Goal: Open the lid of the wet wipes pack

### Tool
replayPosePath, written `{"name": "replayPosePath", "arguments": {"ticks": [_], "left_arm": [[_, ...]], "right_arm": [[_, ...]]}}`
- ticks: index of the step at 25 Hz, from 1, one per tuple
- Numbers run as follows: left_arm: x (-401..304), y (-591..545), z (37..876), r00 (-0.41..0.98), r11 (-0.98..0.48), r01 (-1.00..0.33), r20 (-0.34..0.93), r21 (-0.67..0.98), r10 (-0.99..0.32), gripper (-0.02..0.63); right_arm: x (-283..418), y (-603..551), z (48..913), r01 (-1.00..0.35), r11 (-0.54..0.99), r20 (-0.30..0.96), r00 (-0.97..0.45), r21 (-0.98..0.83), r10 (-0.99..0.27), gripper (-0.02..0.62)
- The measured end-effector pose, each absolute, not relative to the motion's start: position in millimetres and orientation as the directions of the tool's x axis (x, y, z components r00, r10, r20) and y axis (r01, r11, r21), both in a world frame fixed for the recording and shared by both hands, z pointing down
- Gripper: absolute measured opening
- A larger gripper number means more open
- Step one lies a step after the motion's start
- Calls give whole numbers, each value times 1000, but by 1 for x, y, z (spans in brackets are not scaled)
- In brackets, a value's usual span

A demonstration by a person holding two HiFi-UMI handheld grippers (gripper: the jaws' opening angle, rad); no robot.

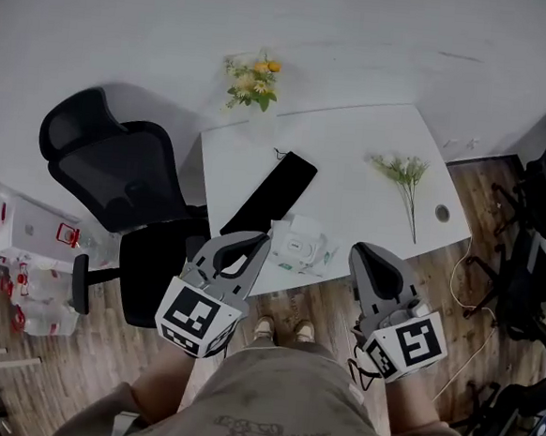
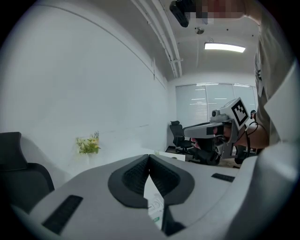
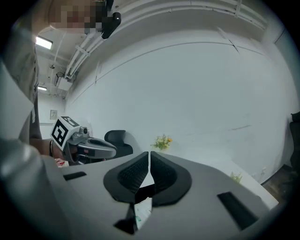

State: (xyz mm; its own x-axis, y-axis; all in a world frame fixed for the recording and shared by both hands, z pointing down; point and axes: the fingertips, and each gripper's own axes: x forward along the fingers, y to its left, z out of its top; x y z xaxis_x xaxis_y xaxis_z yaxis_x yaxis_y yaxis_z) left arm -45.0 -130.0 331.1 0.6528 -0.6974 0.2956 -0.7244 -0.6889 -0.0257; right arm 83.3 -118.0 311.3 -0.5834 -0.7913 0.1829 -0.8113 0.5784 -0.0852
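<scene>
The wet wipes pack (image 1: 299, 245) is white with a pale lid and lies flat near the front edge of the white table (image 1: 358, 210). Both grippers hang in the air on the near side of that edge, apart from the pack. My left gripper (image 1: 260, 242) is just left of the pack, with its jaws closed tip to tip on nothing. My right gripper (image 1: 364, 253) is to the pack's right, also shut and empty. A slice of the pack (image 2: 156, 206) shows below the closed left gripper (image 2: 149, 157), and a slice of the pack (image 3: 142, 211) below the closed right gripper (image 3: 149, 153).
A long black slab (image 1: 273, 194) lies slantwise on the table behind the pack. A flower vase (image 1: 254, 81) stands at the far left corner, and a loose flower sprig (image 1: 403, 176) lies at the right near a cable hole (image 1: 442, 213). A black office chair (image 1: 117, 172) stands left of the table.
</scene>
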Motion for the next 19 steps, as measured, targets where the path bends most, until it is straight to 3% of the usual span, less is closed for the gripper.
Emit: {"name": "replayPosePath", "arguments": {"ticks": [19], "left_arm": [[-54,-116,329,640,-675,-737,297,-24,-709,16]], "right_arm": [[70,-97,317,-784,619,226,-614,-57,-757,38]]}}
